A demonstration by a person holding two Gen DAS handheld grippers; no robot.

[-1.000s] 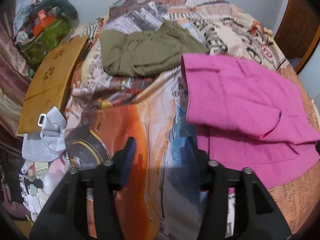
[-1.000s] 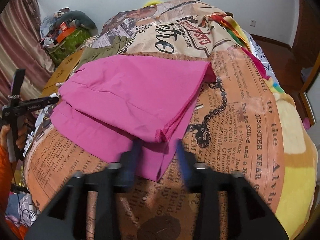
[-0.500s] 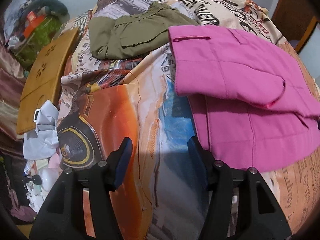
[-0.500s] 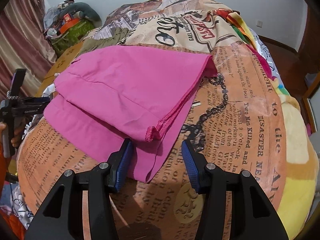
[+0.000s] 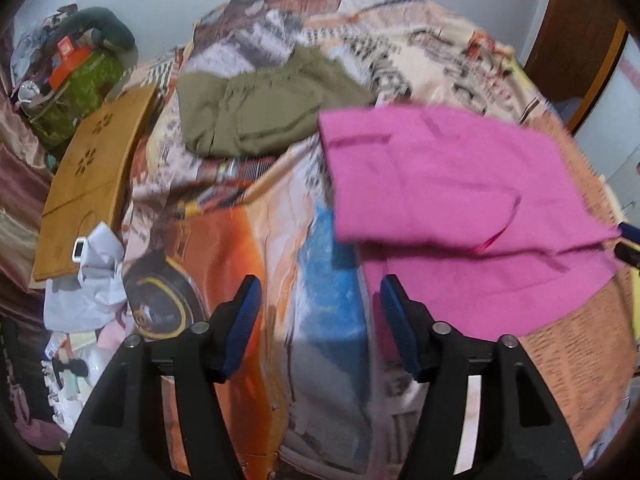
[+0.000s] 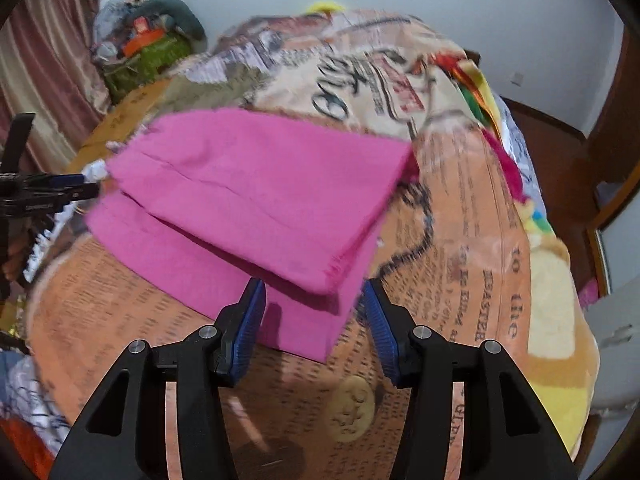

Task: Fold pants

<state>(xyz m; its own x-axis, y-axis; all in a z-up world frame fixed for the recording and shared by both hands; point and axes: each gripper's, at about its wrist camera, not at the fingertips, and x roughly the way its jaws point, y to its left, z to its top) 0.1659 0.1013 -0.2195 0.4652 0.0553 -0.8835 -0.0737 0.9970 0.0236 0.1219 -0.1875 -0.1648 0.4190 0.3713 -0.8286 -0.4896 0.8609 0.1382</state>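
While both grippers hang empty, pink pants point(image 6: 256, 200) lie folded on the bedspread point(image 6: 460, 248)

left gripper point(image 5: 316, 316) spread wide beside the waist; right gripper point(image 6: 314, 316) spread at the hems; olive pants point(image 5: 260, 116) sit behind

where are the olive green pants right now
In the left wrist view the olive green pants lie on the bed's far side, left of the pink pants and right of the wooden board.

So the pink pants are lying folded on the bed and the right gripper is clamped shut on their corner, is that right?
Not quite. The pink pants do lie folded on the bed, but the right gripper is open and holds nothing, as the right wrist view shows.
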